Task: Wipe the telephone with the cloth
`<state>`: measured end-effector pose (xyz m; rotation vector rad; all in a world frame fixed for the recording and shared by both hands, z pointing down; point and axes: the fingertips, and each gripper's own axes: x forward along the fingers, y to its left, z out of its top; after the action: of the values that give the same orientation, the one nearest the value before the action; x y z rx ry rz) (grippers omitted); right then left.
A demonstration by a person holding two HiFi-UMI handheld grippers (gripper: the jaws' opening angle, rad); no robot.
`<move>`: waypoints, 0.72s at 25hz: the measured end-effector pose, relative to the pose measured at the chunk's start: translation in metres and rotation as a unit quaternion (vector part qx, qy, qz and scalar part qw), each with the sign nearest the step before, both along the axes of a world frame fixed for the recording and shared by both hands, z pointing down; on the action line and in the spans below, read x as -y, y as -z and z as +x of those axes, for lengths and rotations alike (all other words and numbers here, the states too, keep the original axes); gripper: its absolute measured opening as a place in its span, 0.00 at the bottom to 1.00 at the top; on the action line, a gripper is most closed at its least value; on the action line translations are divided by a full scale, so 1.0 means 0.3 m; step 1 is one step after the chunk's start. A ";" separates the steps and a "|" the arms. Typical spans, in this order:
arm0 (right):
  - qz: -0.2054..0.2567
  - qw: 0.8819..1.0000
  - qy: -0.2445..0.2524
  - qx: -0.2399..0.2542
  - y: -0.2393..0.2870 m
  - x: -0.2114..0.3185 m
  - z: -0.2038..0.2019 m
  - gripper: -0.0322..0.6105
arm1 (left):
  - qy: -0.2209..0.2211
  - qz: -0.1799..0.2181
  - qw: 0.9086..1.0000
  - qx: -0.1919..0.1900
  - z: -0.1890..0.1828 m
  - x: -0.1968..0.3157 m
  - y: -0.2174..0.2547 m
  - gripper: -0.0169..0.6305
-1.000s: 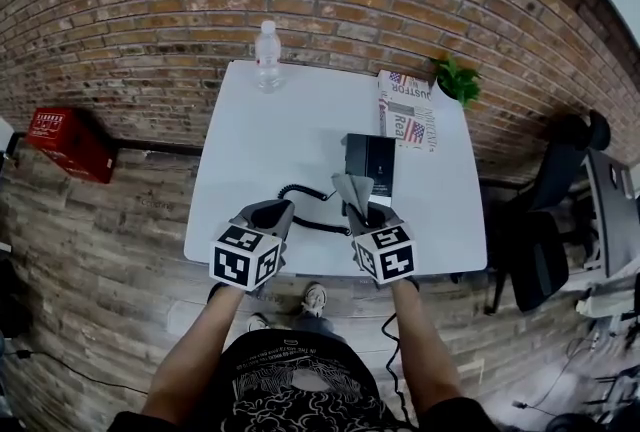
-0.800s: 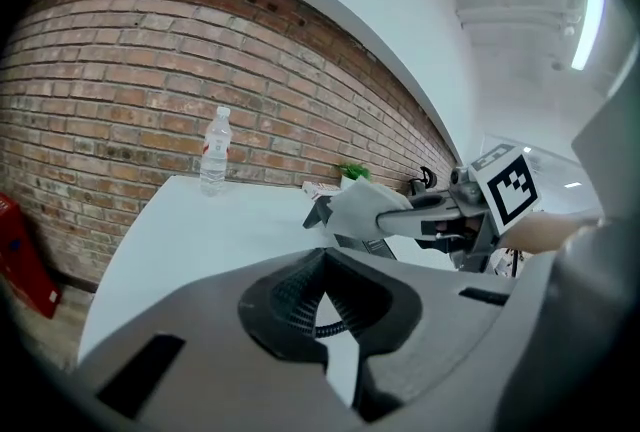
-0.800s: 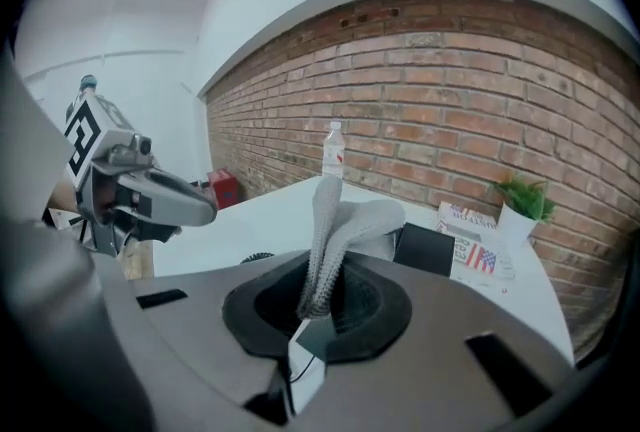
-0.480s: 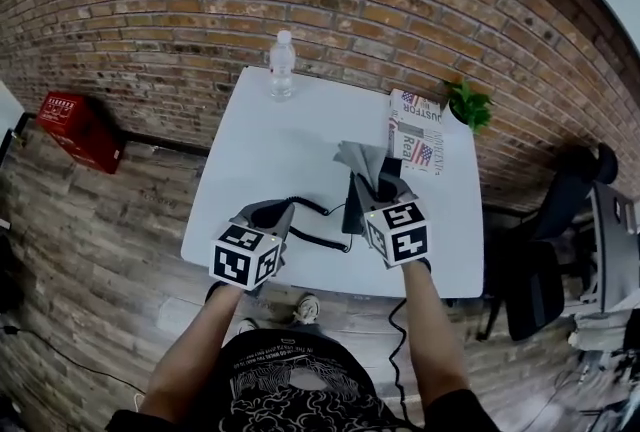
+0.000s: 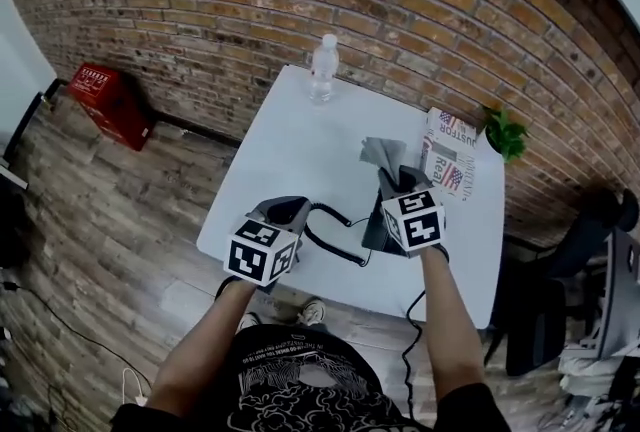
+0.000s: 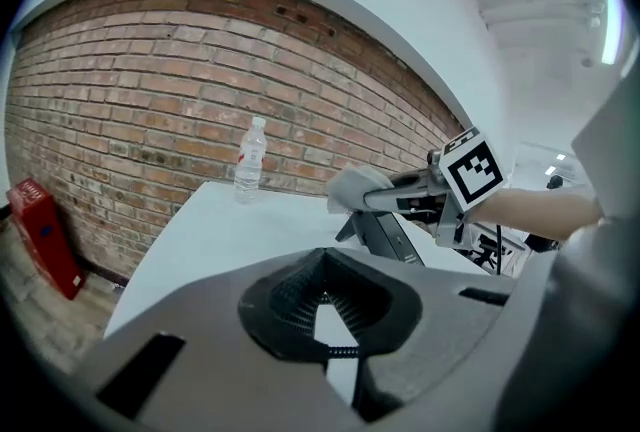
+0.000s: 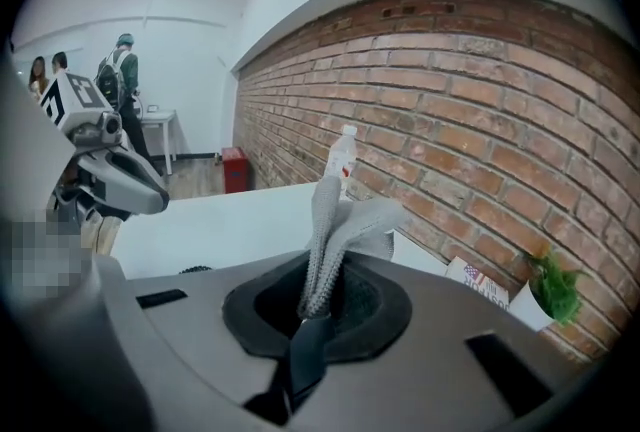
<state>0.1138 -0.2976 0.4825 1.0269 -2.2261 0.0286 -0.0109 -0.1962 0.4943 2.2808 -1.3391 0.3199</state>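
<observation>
The black telephone lies on the white table, mostly covered by my right gripper. That gripper is shut on a grey cloth, which sticks out past the jaws over the phone's far end; the same cloth stands up between the pads in the right gripper view. The coiled cord runs from the phone to my left gripper, near the table's front edge. Its fingertips meet, and a bit of cord shows in the slit below them. No handset is visible. The phone stands slanted in the left gripper view.
A water bottle stands at the table's far edge by the brick wall. A magazine and a small plant sit at the far right. A red crate is on the floor at left, an office chair at right.
My right gripper has slid the cloth away from me along the telephone, from its near end to past its far end. The left gripper has stayed put. The head view swung left.
</observation>
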 end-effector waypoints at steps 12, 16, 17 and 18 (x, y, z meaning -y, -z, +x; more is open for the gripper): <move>-0.049 0.998 0.021 -0.040 -0.173 -0.030 -0.021 0.07 | 0.017 -0.005 1.000 -0.001 -0.037 -0.001 -0.017 0.04; -0.055 0.998 0.019 -0.039 -0.181 -0.049 -0.030 0.07 | 0.013 -0.005 1.000 -0.002 -0.039 -0.006 -0.015 0.04; -0.057 0.997 0.018 -0.039 -0.186 -0.057 -0.032 0.07 | 0.011 -0.006 1.000 -0.002 -0.040 -0.009 -0.016 0.04; -0.059 0.997 0.018 -0.040 -0.191 -0.065 -0.033 0.07 | 0.010 -0.006 1.000 -0.002 -0.041 -0.012 -0.017 0.04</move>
<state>0.1039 -0.2780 0.5397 0.9089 -2.1432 0.0999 -0.0232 -0.1927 0.4996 2.2551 -1.3533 0.3166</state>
